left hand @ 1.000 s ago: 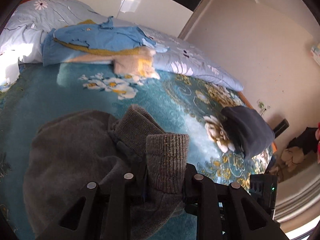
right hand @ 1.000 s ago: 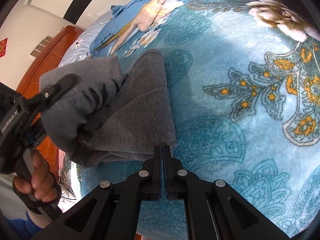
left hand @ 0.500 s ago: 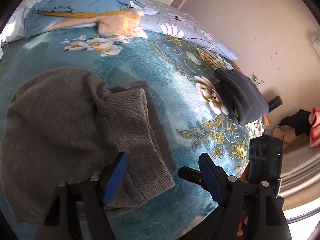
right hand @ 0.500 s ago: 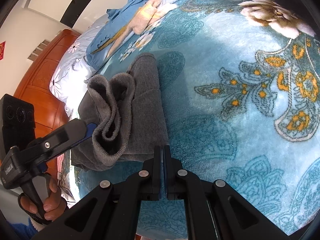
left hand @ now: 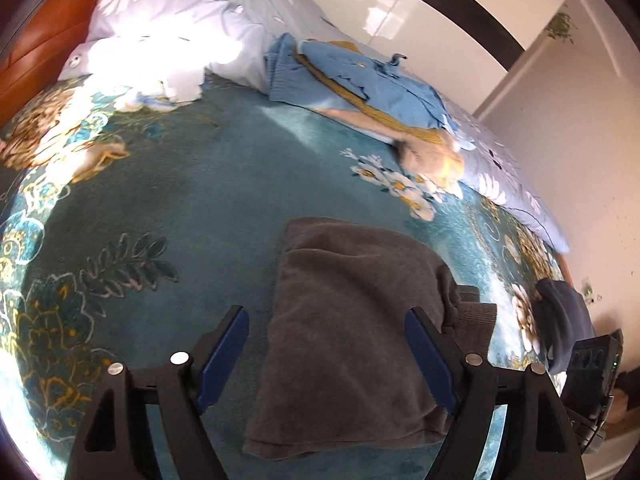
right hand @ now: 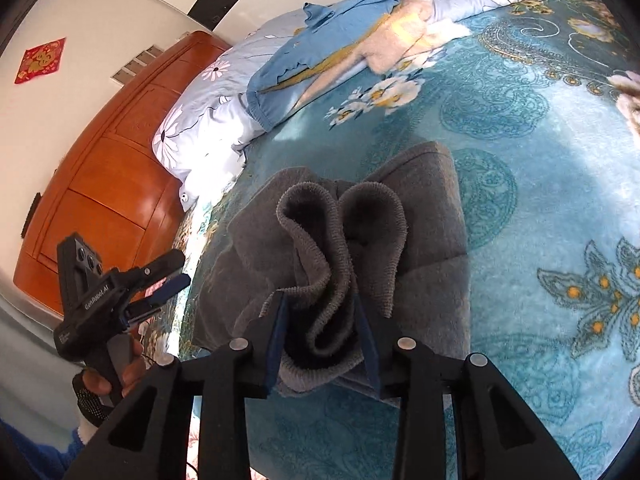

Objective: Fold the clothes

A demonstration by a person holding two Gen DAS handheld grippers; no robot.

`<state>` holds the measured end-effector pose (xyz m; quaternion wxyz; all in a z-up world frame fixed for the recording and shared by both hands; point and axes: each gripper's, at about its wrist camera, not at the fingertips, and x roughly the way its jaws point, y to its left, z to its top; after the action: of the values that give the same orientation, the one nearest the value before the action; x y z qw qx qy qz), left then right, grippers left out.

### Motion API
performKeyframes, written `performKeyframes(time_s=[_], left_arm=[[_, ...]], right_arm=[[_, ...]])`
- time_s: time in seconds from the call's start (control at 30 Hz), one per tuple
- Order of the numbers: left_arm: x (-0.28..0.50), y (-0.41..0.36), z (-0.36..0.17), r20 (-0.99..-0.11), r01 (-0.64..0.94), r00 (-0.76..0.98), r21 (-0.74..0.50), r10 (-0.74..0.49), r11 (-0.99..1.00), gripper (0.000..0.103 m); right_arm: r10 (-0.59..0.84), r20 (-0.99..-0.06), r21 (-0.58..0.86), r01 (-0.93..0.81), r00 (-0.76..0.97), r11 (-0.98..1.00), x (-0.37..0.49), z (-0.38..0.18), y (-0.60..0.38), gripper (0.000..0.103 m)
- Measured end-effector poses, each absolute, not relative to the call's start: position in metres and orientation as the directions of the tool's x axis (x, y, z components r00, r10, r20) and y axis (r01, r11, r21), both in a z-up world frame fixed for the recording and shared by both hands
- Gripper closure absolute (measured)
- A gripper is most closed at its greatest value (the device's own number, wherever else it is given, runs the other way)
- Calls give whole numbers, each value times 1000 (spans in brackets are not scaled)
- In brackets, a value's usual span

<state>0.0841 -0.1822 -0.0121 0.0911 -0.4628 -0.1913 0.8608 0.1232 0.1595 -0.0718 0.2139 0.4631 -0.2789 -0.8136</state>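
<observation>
Grey sweater (left hand: 352, 332) – on bed (left hand: 168, 208), long axis running ahead of left tool (left hand: 326, 356), which is spread wide, empty. Right tool (right hand: 322, 336) – nearer, part-open astride ribbed hem (right hand: 340, 240); grip not settled.

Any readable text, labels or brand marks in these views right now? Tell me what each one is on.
"GenRobot.AI": white lettering on the black body of the left gripper, seen in the right wrist view.
Red square wall hanging: a gold character or figure on it, too small and blurred to read.
Left wrist view: no readable text; the black device at the right edge shows only a green light.
</observation>
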Motion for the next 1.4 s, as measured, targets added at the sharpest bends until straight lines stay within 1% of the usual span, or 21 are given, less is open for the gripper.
performKeyframes(time_s=[0.07,0.2,0.27,0.33,0.53,0.77,0.8,0.87,0.93,1.0,1.1,1.2,1.27,1.4], left_arm=[[86,-191,-16,-763,45,-562,-415,321,-909,20],[83,-196,-19,-759,52,-563,-427,327,-903,20],[80,-196,-20,-753,52,-564,-443,340,-895,20],[77,-195,-22,-751,50,-556,-456,354,-888,20],[73,-183,-31,-776,31,-492,-468,394,-883,20],[71,-188,-39,-786,69,-460,-495,413,-866,20],[70,-189,-40,-785,74,-459,-499,415,-863,20],[69,-191,-40,-783,84,-460,-507,418,-858,20],[68,-192,-39,-780,89,-462,-514,422,-853,20],[67,-194,-37,-776,90,-465,-520,426,-849,20],[67,-195,-33,-766,77,-471,-529,437,-845,20],[66,-194,-32,-764,70,-468,-532,443,-844,20],[64,-191,-36,-769,72,-455,-534,449,-842,20],[63,-183,-44,-784,73,-418,-532,458,-844,20]], right_arm=[[-606,-636,651,90,-478,-753,120,-70,159,61],[-612,-616,667,86,-495,-740,116,-66,164,60],[-619,-602,683,75,-504,-726,117,-66,169,56],[-623,-592,695,67,-510,-716,118,-68,172,56],[-632,-625,692,48,-458,-720,98,-86,160,56],[-639,-641,694,34,-426,-719,84,-95,151,56],[-638,-641,695,29,-426,-718,84,-95,152,58],[-639,-643,697,23,-422,-716,84,-95,153,84],[-656,-625,717,22,-424,-697,85,-93,156,90],[-662,-600,729,36,-449,-684,88,-83,161,91],[-663,-539,739,86,-520,-668,92,-51,177,91],[-632,-526,714,109,-568,-692,96,-29,191,91],[-615,-545,710,78,-570,-700,96,-37,199,91],[-611,-621,720,-49,-491,-692,94,-89,202,91]])
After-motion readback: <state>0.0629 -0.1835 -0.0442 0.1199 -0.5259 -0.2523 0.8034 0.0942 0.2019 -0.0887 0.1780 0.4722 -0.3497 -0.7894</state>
